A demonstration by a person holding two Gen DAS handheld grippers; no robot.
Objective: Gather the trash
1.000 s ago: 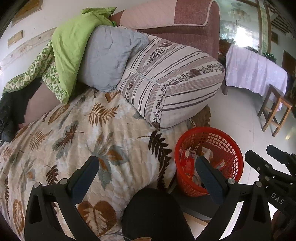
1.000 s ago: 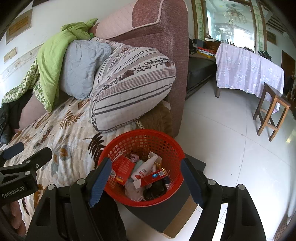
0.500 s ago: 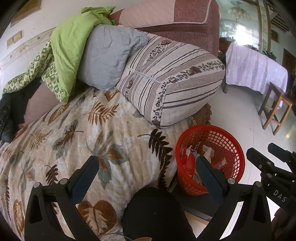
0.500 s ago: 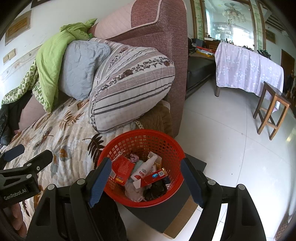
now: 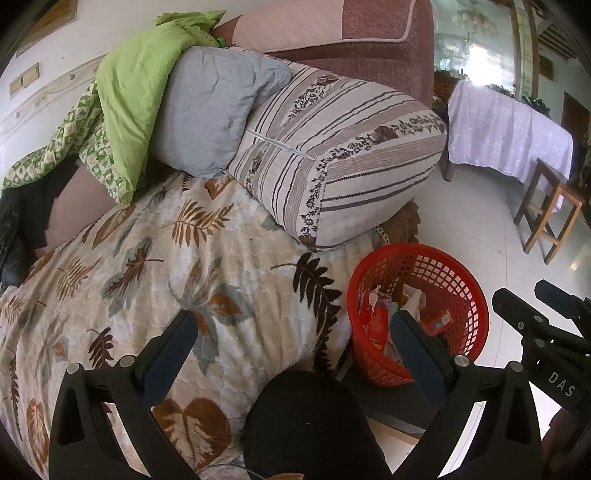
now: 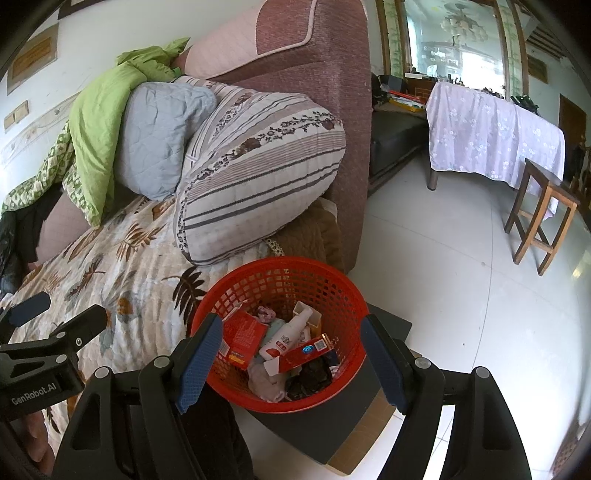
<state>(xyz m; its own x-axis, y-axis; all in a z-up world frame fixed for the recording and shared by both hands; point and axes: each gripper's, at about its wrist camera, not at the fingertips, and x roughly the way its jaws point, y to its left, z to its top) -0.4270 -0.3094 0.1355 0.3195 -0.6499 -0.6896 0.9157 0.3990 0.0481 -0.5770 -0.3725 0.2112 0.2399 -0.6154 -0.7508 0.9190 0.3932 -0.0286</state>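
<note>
A sofa (image 5: 388,33) fills the upper left of both views, its seat covered by a leaf-patterned blanket (image 5: 155,266). On the blanket, at the upper centre, lies a striped bolster pillow (image 5: 343,155), touching a grey quilted cushion (image 5: 210,110) on its left. A green cloth (image 5: 133,96) drapes over that cushion toward the upper left. At the lower right the white tiled floor (image 6: 461,266) carries a dark flat box (image 6: 332,424), and on it stands a red mesh basket (image 6: 280,273) holding packets and a white bottle (image 6: 288,332).
</note>
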